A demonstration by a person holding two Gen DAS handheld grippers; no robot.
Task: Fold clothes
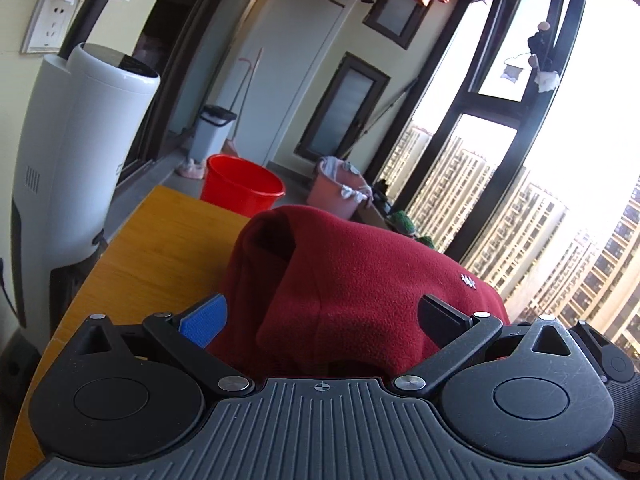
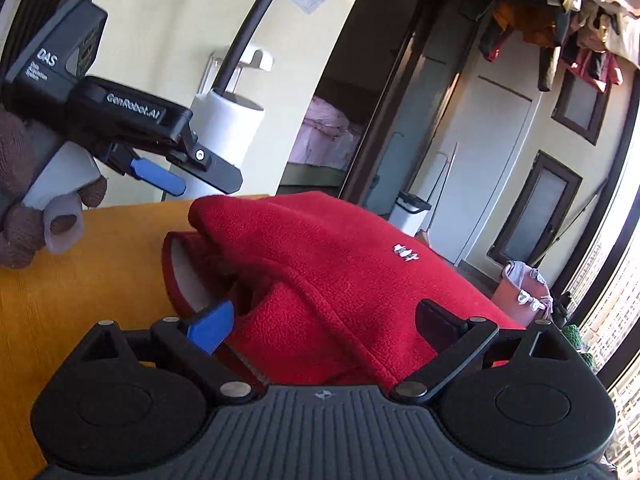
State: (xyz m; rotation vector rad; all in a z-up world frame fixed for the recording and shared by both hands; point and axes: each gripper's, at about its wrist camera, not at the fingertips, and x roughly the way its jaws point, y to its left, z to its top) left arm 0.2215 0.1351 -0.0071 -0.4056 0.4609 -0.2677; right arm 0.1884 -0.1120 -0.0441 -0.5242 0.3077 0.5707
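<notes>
Right claw (image 2: 324,322): spread wide, holding nothing, red fleece garment (image 2: 320,264) bunched between its fingers on desk (image 2: 80,288). Left claw (image 1: 322,316): likewise wide, empty. Fleece: soft, light, limp; grip at hem edge.

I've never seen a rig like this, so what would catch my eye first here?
The red fleece garment, bunched on the yellow wooden table, fills the middle of both views. The right gripper stands open around it, with the left gripper in a gloved hand at upper left. A red bucket stands behind the table.

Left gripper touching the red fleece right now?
Apart. Right wrist view shows the left gripper held in the air above the table, with wall showing between it and the red fleece.
</notes>
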